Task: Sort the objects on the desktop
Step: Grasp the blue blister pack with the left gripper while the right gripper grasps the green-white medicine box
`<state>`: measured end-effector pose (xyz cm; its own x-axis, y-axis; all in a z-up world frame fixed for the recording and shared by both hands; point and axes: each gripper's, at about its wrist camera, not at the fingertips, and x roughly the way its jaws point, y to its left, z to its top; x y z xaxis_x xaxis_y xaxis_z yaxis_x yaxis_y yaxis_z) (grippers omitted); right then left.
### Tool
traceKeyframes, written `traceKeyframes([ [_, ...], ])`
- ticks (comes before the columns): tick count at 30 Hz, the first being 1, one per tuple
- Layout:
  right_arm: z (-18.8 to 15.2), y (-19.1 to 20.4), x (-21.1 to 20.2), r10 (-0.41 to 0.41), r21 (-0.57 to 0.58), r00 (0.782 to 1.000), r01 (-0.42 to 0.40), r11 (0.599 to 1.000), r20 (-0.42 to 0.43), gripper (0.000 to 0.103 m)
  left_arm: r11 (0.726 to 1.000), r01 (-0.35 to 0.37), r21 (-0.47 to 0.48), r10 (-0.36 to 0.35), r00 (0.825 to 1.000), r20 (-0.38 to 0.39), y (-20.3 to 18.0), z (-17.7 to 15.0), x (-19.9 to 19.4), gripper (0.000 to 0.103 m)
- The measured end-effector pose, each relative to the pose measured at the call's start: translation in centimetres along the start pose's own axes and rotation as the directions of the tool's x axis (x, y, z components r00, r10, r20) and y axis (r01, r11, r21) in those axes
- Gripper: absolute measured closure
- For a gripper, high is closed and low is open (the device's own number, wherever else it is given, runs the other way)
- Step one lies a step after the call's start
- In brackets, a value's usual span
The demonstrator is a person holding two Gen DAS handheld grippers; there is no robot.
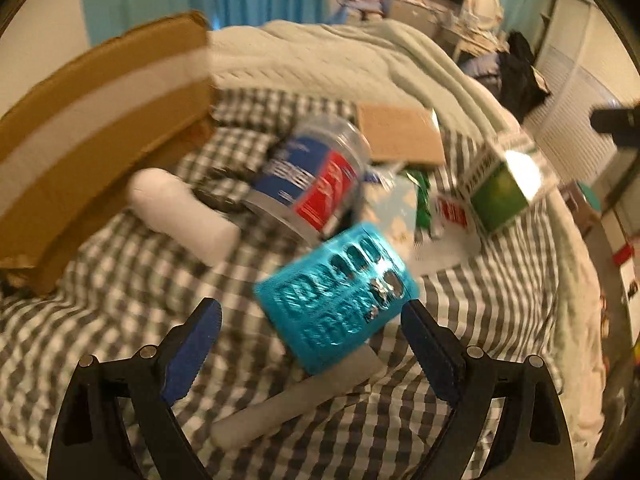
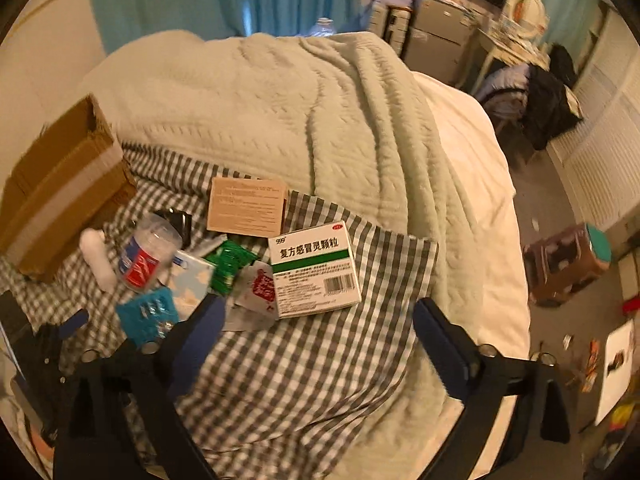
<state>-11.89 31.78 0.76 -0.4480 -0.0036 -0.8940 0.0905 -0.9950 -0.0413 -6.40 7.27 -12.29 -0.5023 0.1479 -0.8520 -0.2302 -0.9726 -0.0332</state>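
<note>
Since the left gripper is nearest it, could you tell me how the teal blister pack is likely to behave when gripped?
The teal blister pack looks thin and foil-faced, so it will probably flex and feel light. Its shiny embossed surface may slip between the left gripper's open jaws. It overlaps a white tube, so lifting could nudge that.

medicine box [image 2: 315,270]: "999" top left corner, large chinese name "复方感冒灵颗粒" above green stripe, barcode lower right, small print unreadable. tan card [image 2: 247,212]: printed lines, too small. jar [image 2: 146,254] label: blurred, unreadable.
</note>
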Motion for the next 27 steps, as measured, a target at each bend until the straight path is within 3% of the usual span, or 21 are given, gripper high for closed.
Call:
traceKeyframes([
  [8,1.1,1.2,6.6,-0.006,-0.1,0.997,-0.002,0.995,-0.077,0.001,1.0,-0.009,0.022,0.01,1.0,-0.015,-1.4,0.7,3.7,0.009],
  [12,1.1,1.4,10.0,-0.03,-0.116,0.992,0.015,0.993,-0.126,0.001,1.0,0.011,0.011,-0.011,1.0,-0.006,-1.5,0.6,4.4,0.0],
  [15,0.7,1.4,12.5,-0.034,-0.115,0.984,0.014,0.993,-0.176,0.001,0.999,0.027,0.017,-0.027,1.0,-0.005,-1.5,0.7,4.4,0.0],
  [20,0.0,1.9,13.5,-0.032,-0.129,0.978,0.005,0.992,-0.208,0.004,0.998,0.059,0.032,-0.058,0.998,-0.025,-1.2,0.8,4.6,0.0],
  [21,-0.1,1.9,13.2,-0.056,-0.141,0.978,0.027,0.99,-0.203,0.02,0.997,0.06,0.043,-0.059,0.998,-0.027,-1.2,0.8,4.5,0.004],
  [22,0.0,1.8,12.9,-0.064,-0.147,0.978,0.035,0.989,-0.2,0.026,0.997,0.067,0.046,-0.066,0.997,-0.029,-1.3,0.8,4.4,0.012],
  [25,0.1,1.0,11.4,-0.044,-0.115,0.982,0.023,0.993,-0.185,0.026,0.994,0.101,0.05,-0.099,0.994,-0.041,-1.4,0.9,3.7,0.026],
  [26,0.2,0.8,10.6,-0.05,-0.112,0.983,0.03,0.993,-0.177,0.026,0.991,0.123,0.049,-0.121,0.992,-0.04,-1.3,0.8,3.4,0.039],
  [27,0.2,0.7,10.0,-0.05,-0.11,0.984,0.031,0.993,-0.173,0.026,0.99,0.137,0.046,-0.135,0.99,-0.035,-1.2,0.8,2.8,0.043],
])
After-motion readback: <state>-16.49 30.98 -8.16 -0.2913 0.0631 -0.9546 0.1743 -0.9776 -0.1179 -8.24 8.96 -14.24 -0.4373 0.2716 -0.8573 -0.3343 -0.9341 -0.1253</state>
